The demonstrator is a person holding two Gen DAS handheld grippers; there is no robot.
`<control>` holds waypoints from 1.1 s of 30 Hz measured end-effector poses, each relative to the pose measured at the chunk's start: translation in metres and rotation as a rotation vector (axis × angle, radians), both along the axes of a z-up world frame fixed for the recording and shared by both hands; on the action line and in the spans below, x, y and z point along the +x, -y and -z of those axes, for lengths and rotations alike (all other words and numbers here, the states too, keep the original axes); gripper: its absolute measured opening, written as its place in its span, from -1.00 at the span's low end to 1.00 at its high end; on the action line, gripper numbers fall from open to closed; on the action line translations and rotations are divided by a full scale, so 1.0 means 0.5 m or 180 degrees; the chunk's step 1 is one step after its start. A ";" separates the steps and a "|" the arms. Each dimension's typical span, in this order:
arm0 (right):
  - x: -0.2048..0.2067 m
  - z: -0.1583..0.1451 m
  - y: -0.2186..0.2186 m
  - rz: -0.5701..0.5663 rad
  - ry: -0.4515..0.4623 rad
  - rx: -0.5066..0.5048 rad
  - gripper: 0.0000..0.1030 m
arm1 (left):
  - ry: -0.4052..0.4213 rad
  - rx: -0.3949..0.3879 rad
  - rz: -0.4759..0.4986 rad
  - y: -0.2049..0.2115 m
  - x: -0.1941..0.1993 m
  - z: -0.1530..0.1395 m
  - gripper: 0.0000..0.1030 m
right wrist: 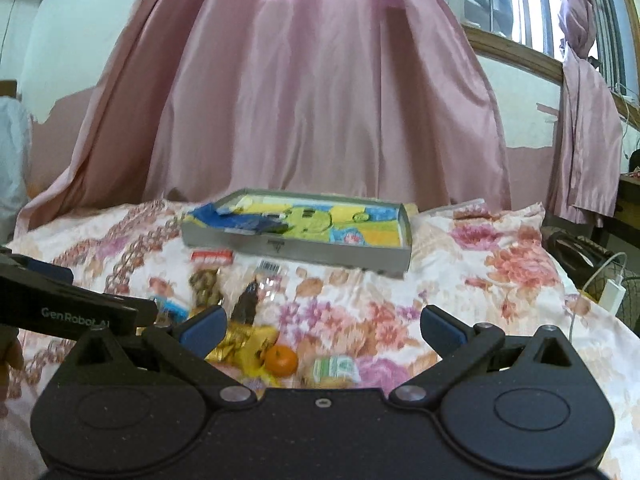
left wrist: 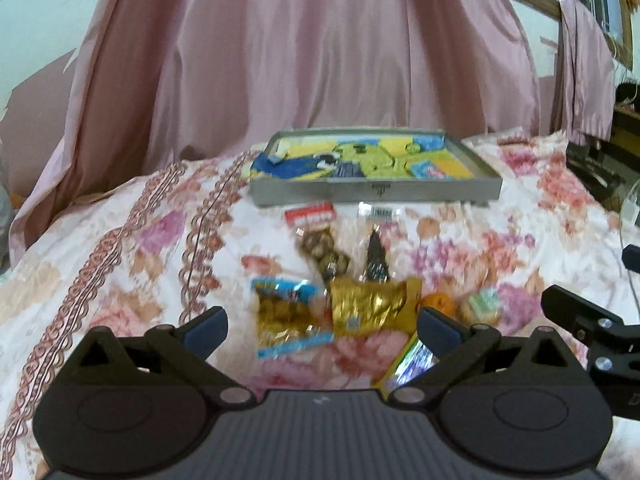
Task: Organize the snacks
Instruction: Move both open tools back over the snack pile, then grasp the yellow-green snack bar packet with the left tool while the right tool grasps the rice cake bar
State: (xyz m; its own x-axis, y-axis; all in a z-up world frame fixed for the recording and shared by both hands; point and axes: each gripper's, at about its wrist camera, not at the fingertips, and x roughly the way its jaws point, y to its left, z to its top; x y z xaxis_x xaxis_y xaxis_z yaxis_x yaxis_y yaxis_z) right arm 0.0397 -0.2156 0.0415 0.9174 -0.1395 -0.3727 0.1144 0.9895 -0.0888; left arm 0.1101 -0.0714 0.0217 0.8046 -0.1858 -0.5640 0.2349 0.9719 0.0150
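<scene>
Several snacks lie on a floral bedsheet: a gold foil packet, a blue and gold packet, a clear bag of brown sweets with a red label, a dark snack in a clear wrapper, a small orange and a green and white packet. A grey tray with a colourful printed lining stands behind them. My left gripper is open and empty above the packets. My right gripper is open and empty above the orange and the green packet. The tray lies further back.
Pink curtains hang behind the bed. A window is at the upper right. A white charger with a cable and dark objects lie past the bed's right edge. A yellow-green wrapper lies under my left gripper's right finger.
</scene>
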 end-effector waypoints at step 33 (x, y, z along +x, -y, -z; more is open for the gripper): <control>0.050 0.114 0.071 0.0115 -0.1072 0.0669 0.99 | -0.0392 0.0284 0.0687 0.036 0.003 0.109 0.99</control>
State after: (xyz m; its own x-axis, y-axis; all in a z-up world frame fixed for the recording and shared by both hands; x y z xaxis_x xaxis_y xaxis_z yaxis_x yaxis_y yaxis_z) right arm 0.0648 -0.2510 -0.0156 0.7348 -0.0580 -0.6758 0.1485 0.9859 0.0768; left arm 0.1114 -0.0896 -0.0326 0.6760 -0.2909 -0.6771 0.4422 0.8951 0.0569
